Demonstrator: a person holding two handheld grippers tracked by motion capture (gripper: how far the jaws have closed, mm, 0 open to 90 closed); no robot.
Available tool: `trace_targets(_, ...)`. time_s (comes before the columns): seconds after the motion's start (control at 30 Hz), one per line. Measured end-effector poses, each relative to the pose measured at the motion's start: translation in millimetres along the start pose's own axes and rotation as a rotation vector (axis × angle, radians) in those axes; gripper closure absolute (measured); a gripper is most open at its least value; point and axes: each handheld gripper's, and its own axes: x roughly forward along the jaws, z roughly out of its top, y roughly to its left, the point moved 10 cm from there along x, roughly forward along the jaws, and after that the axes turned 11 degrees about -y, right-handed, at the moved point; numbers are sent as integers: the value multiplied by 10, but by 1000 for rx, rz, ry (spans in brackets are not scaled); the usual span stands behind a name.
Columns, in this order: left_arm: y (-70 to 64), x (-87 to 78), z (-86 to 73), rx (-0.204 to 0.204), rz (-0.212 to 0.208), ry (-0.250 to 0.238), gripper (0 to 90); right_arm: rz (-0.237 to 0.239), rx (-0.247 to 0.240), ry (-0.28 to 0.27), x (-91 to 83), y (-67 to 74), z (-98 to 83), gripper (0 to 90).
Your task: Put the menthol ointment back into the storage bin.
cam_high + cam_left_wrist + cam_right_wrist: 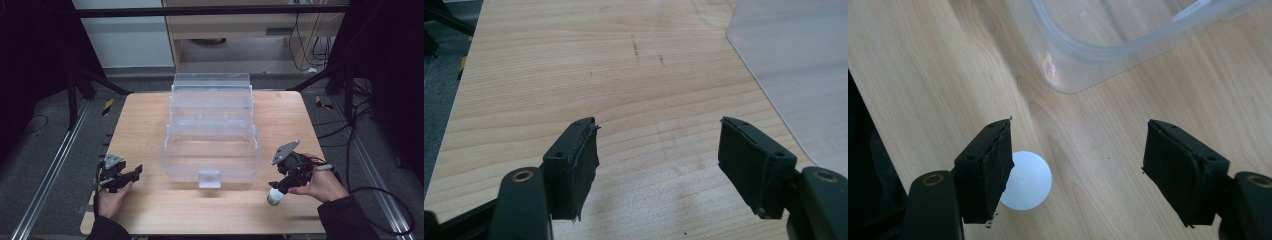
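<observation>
The left tool (131, 176) rests at the near left of the counter (150, 115), its jaws apart over bare wood with nothing between them. A clear, open, tiered plastic box (211, 131) stands at the counter's centre. At the near right, the right tool (278, 186) hangs above a small bottle (275, 196) with a white cap (1029, 180); its jaws are apart, and the cap shows just beside the left-hand jaw in the right gripper view.

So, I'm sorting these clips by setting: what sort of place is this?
Probably a lab or recording workspace, not a home. A bare wooden table stands inside a dark metal frame, loose cables hang by the back wall, and a person works handheld grippers beside a clear plastic box.
</observation>
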Motion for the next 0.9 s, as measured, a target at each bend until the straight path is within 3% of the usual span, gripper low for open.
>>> trace_targets(0.1, -3, 2, -12, 4, 0, 6, 316, 28, -19, 44, 36, 53, -59, 268)
trace_targets(0.57, 1, 4, -23, 15, 3, 12, 317, 97, -77, 148, 131, 204, -222, 306)
trace_targets(0.9, -1, 7, -36, 24, 3, 18, 318, 105, -103, 203, 202, 236, -368, 347)
